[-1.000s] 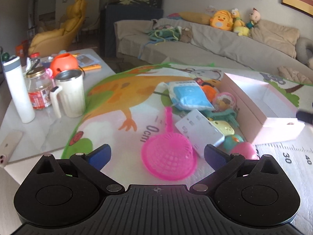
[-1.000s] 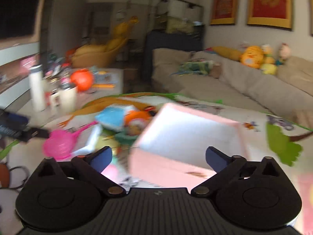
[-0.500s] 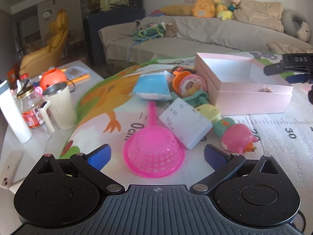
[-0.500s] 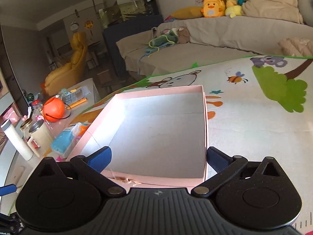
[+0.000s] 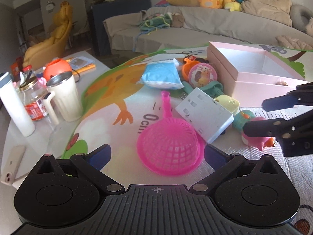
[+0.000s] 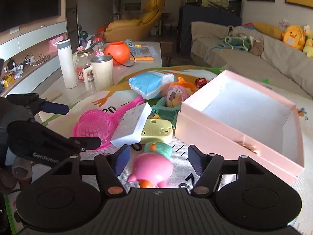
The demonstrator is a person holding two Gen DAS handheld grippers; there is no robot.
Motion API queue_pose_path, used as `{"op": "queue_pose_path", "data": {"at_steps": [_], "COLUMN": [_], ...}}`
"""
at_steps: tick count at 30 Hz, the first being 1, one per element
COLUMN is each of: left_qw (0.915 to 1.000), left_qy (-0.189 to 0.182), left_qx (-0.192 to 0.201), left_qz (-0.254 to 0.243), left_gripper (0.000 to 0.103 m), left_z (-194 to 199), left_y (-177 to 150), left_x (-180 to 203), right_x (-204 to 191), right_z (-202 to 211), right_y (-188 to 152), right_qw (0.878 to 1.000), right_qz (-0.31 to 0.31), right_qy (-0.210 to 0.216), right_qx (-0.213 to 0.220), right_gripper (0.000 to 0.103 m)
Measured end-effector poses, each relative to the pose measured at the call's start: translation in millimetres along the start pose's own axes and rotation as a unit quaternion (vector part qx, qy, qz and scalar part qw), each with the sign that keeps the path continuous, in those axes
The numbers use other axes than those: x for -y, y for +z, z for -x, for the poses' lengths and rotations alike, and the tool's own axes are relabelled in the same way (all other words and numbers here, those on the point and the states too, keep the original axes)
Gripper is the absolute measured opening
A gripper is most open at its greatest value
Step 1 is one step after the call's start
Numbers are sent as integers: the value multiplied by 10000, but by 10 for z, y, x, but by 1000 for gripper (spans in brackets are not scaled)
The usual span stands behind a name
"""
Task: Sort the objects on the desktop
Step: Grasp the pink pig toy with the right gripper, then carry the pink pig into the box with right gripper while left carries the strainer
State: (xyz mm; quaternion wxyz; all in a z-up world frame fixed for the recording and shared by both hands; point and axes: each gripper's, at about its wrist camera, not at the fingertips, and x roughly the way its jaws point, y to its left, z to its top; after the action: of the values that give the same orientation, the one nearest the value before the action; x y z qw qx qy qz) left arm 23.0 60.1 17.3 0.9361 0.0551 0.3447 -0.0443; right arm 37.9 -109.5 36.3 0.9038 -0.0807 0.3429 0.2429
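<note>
The right gripper [image 6: 157, 159] has just been closing its jaws around the pink toy [image 6: 151, 166], pads not yet touching it. The left gripper [image 5: 157, 152] stands wide around the pink sieve [image 5: 169, 149]. The empty pink box [image 6: 234, 135] sits just beside the toy pile.

The pink strainer [image 5: 169, 146] is glossy meshed plastic. Beside it, the white socket block [image 5: 205, 113] looks smooth, and the pink box [image 6: 240, 121] matt cardboard.
</note>
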Motion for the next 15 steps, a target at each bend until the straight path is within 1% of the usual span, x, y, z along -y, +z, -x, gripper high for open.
{"op": "queue_pose_path", "data": {"at_steps": [2,3,5,7,8,9,12,15], "left_qw": [10000,9999,9999,10000,9999,9999,9998,9997], "left_qy": [-49,-79,-49,-24,-46,-82,-148,-166], "left_qx": [11,32,20,-58,-90,-134,-94,-45], "left_qz": [-39,-74,-93,-9,35,50,-11,-161], "left_gripper": [103,103,103,102,92,79,79,79], "left_z": [-18,-49,-124,-196,-208,-207,-88,152], "left_y": [25,53,113,160,173,172,95,-75], "left_x": [23,49,99,123,130,138,134,119], "right_x": [43,70,117,118,116,120,145,138], "right_z": [-130,-167,-112,24,112,195,486,723], "right_y": [-20,-56,-73,-114,-140,-177,-323,-519], "right_qw": [9988,9976,9961,9969,9972,9973,9965,9948], "right_qz": [-325,-472,-680,-635,-599,-591,-596,-612], "right_qy": [229,276,290,155,74,25,-55,-97], "right_qx": [-295,-419,-474,-444,-434,-446,-581,-813], "right_gripper": [52,47,46,46,46,46,46,46]}}
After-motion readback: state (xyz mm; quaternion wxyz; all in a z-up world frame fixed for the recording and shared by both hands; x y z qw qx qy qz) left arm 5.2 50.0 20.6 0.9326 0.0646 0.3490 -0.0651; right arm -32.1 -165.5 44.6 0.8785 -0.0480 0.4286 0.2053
